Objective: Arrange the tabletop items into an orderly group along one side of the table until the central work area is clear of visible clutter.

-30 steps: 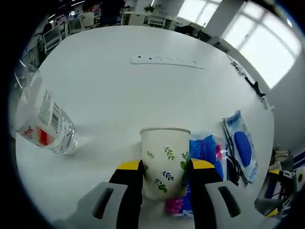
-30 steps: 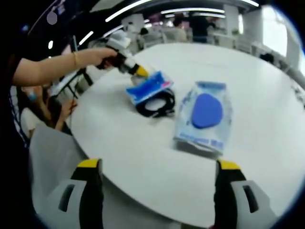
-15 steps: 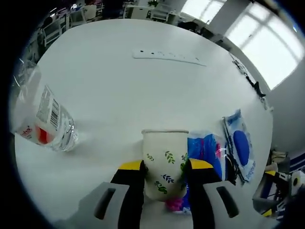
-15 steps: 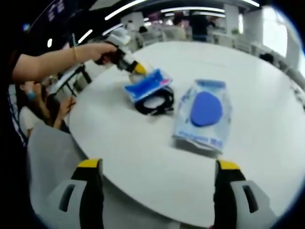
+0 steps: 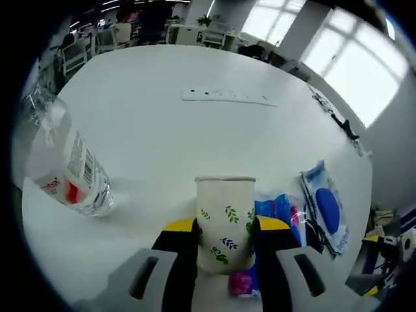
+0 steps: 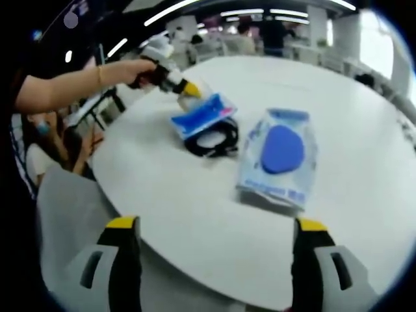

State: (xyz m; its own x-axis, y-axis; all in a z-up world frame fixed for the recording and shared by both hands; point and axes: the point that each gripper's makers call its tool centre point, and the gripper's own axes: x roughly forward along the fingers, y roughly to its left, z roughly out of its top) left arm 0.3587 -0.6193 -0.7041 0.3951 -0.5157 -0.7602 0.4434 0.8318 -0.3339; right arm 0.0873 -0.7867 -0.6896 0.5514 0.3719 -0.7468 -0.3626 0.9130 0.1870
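A round white table [image 5: 169, 130] carries a clear bottle [image 5: 68, 172] lying at its left. The left gripper [image 5: 224, 234] clamps a leaf-printed cup [image 5: 225, 221] beside a blue packet [image 5: 279, 211]. The right gripper [image 6: 211, 234] hangs wide open before a bagged blue pad [image 6: 279, 156] and black cable [image 6: 211, 140].

One paper cup [image 5: 225, 221], one bottle [image 5: 65, 170], two blue packets [image 6: 280, 156], one coiled cable [image 6: 212, 140], one power strip [image 5: 229, 97].

Matt paper cup [image 5: 225, 221]; clear glossy plastic bottle [image 5: 68, 169].
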